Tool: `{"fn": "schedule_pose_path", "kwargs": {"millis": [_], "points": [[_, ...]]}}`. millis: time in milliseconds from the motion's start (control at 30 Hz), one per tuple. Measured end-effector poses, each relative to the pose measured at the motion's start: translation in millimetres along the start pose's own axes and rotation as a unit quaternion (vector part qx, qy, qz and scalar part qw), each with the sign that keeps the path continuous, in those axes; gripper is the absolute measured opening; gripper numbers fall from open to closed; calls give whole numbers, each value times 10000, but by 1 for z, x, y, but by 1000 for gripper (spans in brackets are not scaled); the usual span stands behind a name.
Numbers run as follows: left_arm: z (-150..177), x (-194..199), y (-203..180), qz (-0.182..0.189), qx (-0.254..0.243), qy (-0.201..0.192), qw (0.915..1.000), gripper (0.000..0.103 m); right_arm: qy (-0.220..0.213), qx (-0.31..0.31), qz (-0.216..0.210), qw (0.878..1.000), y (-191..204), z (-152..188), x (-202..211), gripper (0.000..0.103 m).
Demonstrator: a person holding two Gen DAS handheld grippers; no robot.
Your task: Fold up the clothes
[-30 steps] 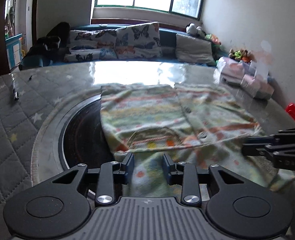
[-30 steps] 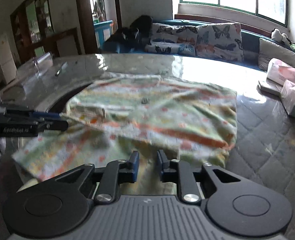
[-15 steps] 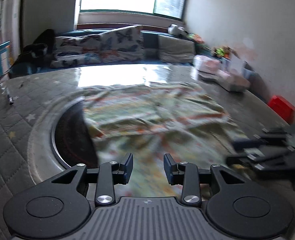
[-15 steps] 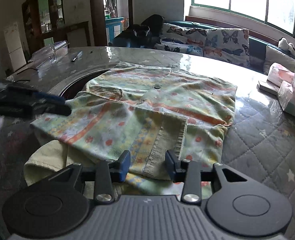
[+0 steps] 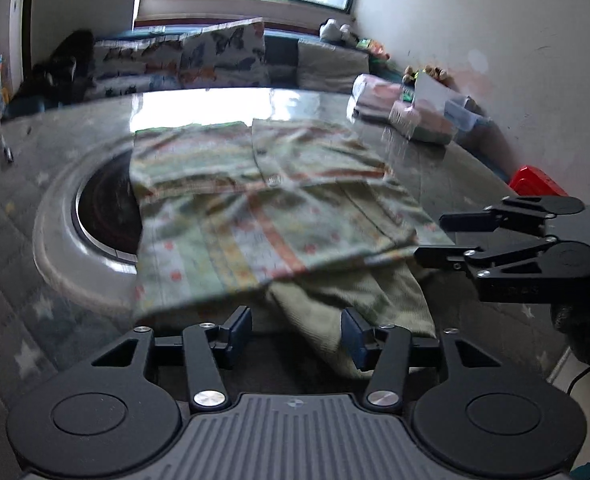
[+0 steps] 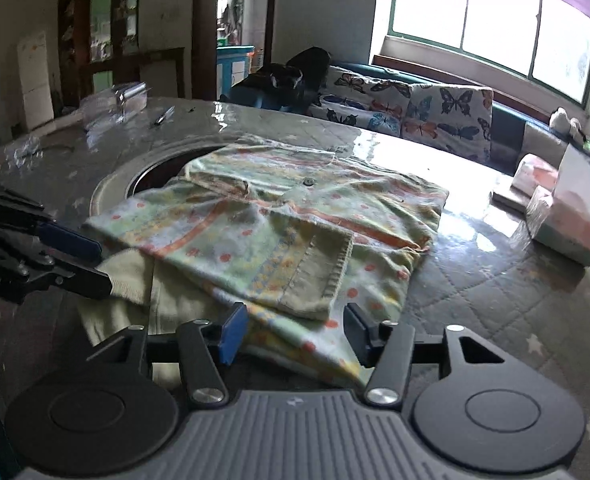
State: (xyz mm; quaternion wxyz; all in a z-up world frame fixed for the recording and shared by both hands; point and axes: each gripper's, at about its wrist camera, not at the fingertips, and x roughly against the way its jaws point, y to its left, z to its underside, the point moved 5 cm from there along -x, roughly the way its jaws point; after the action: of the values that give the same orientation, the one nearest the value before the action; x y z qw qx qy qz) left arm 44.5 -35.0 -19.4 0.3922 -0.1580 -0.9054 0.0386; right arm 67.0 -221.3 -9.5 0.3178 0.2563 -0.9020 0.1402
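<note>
So the shirt is lying on the tabletop, partly draped over that round sunken ring in the middle, with the near part doubled up onto the body. One sleeve cuff sits on top of the fold, and a plain yellowish layer pokes out underneath at the near edge.

Both sets of fingers have just been opening, and now they stand apart with nothing pinched. The left gripper has cloth lying between its fingers but no pad pressing on it. Same for the right gripper — the hem sits in the gap, loose.

What could go wrong from here, as I see it:

- The near hem sits right by the tabletop edge, so any drag as the fingers back away could pull the fold open or slide it toward the edge.
- The left side hangs over the ring with no flat support, so the next fold may sag or go crooked there.
- The layers don't line up — that yellowish part sticking out means a grab at the edge might catch only one layer and peel the stack apart.
- The cuff on top is loose and could flop out when the shirt gets folded again.
</note>
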Motion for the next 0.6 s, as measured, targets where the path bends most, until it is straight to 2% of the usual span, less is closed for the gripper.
{"fn": "schedule_pose_path", "kwargs": {"millis": [100, 133, 167, 300, 400, 467, 600], "points": [[5, -4, -2, 113, 126, 131, 9998, 51, 20, 199, 86, 9998, 2, 6, 6, 60], [6, -5, -4, 175, 153, 175, 9996, 45, 33, 252, 101, 9996, 3, 9, 7, 60], [6, -7, -5, 234, 167, 204, 9994, 34, 51, 309, 120, 9994, 3, 12, 9, 62], [-2, -6, -8, 376, 213, 160, 9989, 14, 136, 521, 123, 9985, 7, 23, 12, 66], [-16, -1, -8, 466, 232, 9, 9986, 12, 167, 702, 33, 9974, 15, 29, 11, 67], [-29, 2, -8, 474, 211, -114, 9986, 11, 98, 834, 0, 9965, 20, 28, 9, 74], [-52, 5, -5, 533, 216, -309, 9979, 11, -99, 1030, -79, 9946, 31, 21, 3, 75]]}}
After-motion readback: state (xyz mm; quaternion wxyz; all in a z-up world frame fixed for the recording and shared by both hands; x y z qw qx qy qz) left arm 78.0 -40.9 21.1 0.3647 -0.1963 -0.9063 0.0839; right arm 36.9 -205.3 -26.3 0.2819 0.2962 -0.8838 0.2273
